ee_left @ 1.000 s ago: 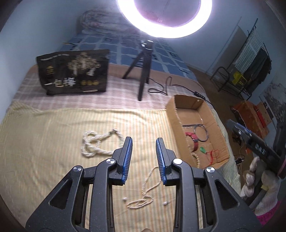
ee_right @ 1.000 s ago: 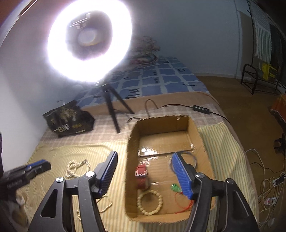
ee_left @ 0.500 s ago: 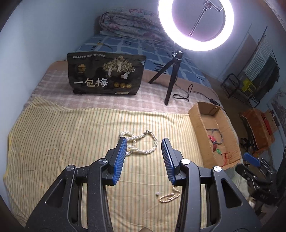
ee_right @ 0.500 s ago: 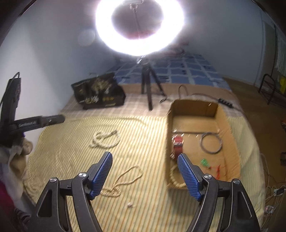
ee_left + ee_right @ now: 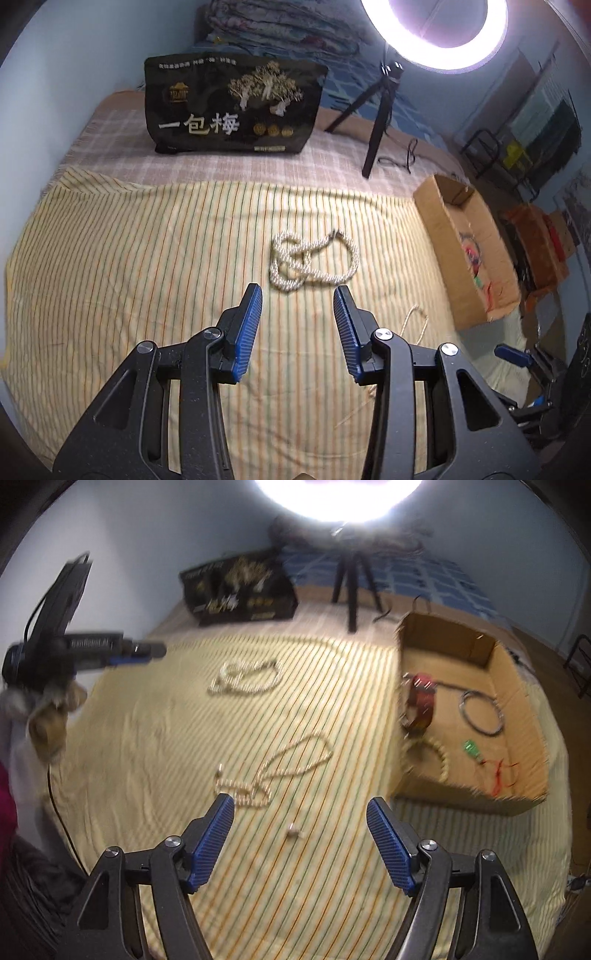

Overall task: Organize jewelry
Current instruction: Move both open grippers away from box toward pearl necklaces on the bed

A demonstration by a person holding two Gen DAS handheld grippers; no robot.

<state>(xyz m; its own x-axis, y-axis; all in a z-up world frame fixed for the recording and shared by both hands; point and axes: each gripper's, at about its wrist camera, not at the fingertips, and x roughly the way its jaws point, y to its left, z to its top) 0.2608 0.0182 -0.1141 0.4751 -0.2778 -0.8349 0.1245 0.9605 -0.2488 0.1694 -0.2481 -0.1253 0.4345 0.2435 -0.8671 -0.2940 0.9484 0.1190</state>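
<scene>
On striped bedspread (image 5: 147, 258): both claws gape empty; ring light (image 5: 436, 37) behind.

sheet (image 5: 147, 258): pale yellow, green-orange stripes | blanket (image 5: 332, 162): pink-white check | bag (image 5: 232, 107): black, gold lettering | box (image 5: 517, 686): brown cardboard | gripper pads (image 5: 247, 332): blue | rope necklace (image 5: 314, 258): cream

"一包梅" on black bag (image 5: 231, 107)

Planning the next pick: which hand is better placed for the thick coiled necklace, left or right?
Left. The left gripper is open, empty and lined up just short of the thick coiled necklace. The right gripper points at the thin necklace and a small loose piece nearer the cardboard box.
</scene>
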